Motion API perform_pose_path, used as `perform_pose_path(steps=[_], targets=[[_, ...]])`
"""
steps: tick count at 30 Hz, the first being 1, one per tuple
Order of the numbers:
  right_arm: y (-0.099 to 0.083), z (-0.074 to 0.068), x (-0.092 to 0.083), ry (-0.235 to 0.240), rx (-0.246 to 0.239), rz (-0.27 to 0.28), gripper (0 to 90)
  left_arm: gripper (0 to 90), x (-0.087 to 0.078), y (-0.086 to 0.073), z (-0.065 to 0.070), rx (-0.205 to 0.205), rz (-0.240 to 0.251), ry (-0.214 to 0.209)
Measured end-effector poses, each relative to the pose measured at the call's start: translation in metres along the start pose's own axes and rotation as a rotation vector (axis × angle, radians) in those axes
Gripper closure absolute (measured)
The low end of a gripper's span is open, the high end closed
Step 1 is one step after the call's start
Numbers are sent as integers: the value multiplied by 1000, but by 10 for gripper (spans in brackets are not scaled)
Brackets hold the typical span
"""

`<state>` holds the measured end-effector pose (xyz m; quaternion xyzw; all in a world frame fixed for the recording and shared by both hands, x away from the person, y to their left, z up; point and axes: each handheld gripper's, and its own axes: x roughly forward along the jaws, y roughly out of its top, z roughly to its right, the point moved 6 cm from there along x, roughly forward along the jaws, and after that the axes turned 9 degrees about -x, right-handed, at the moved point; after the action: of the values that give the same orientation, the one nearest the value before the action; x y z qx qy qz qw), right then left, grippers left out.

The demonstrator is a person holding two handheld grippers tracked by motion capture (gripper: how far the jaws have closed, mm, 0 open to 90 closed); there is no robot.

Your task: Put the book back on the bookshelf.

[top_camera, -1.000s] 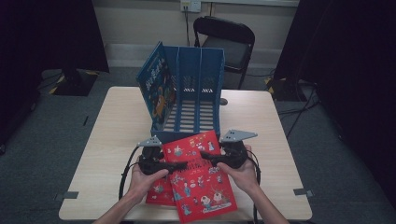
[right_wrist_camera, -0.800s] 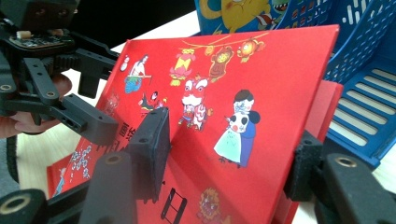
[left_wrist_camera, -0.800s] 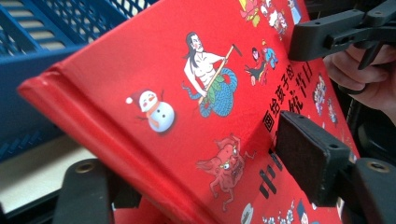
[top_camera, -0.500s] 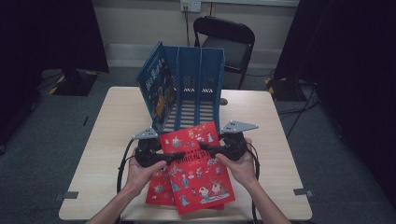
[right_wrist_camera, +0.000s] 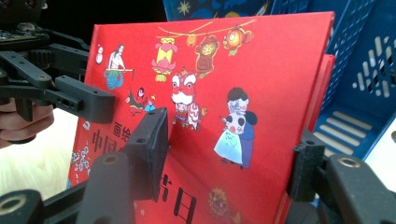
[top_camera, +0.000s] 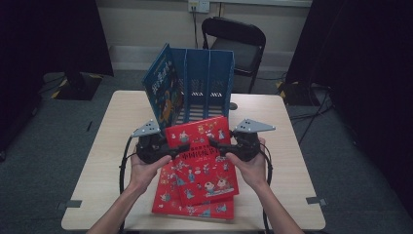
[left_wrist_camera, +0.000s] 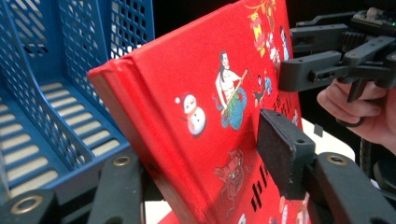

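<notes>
Left gripper [top_camera: 181,152] clamps the left edge of the red book [top_camera: 203,158]; its jaws have just been closing, spine between them, pad flat on the cover in the left gripper view [left_wrist_camera: 280,154]. Right gripper [top_camera: 216,146] clamped on the opposite edge, one pad on the cover, other behind [right_wrist_camera: 149,149]. Book held between both, raised off the table [top_camera: 97,161], far edge tilted up, above a second red book [top_camera: 170,197] lying flat. Long axis runs from the person toward the blue file rack [top_camera: 207,83], just beyond the book's far edge. A blue book [top_camera: 163,90] already stands in the rack's left slot; the other slots look empty. Both hands about equally near; the next move likely means standing the book upright and pushing it forward into a slot.
</notes>
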<state>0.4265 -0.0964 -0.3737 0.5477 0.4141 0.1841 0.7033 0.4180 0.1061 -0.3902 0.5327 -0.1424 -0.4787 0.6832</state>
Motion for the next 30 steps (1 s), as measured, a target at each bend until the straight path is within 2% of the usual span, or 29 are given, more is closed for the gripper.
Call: perform_pose_path(steps=[2, 3, 5, 7, 9, 11, 14, 16, 18, 22, 25, 28, 30], targets=[[3, 0, -1, -30, -16, 29, 419, 481, 0, 6, 0, 19, -1, 12], [4, 0, -1, -37, -14, 37, 420, 489, -1, 11, 1, 24, 17, 13], [8, 2, -2, -43, -7, 56, 421, 535, -3, 20, 4, 36, 36, -11], [14, 3, -2, -43, -15, 60, 419, 553, -4, 24, 9, 70, 27, -16], [19, 2, -1, -25, -24, 68, 417, 570, -6, 27, 14, 84, 39, -29], [20, -2, -1, -9, -32, 78, 417, 589, -9, 25, 16, 78, 55, -35], [16, -5, -5, -13, -45, 98, 414, 598, -11, 22, 21, 111, 63, -33], [14, -5, -8, 8, -42, 98, 411, 606, -10, 19, 28, 145, 73, -23], [11, -5, -12, 11, -53, 91, 403, 608, -9, 16, 33, 154, 75, -33], [6, -8, -17, -8, -78, 75, 381, 594, 0, 7, 37, 162, 28, -10], [3, -10, -19, -31, -91, 65, 365, 611, 1, 3, 38, 152, 30, -34], [-1, -12, -21, -65, -115, 35, 362, 622, -1, 3, 38, 177, 28, -23], [-2, -10, -22, -62, -113, 35, 338, 638, -2, 2, 37, 169, 29, -30]])
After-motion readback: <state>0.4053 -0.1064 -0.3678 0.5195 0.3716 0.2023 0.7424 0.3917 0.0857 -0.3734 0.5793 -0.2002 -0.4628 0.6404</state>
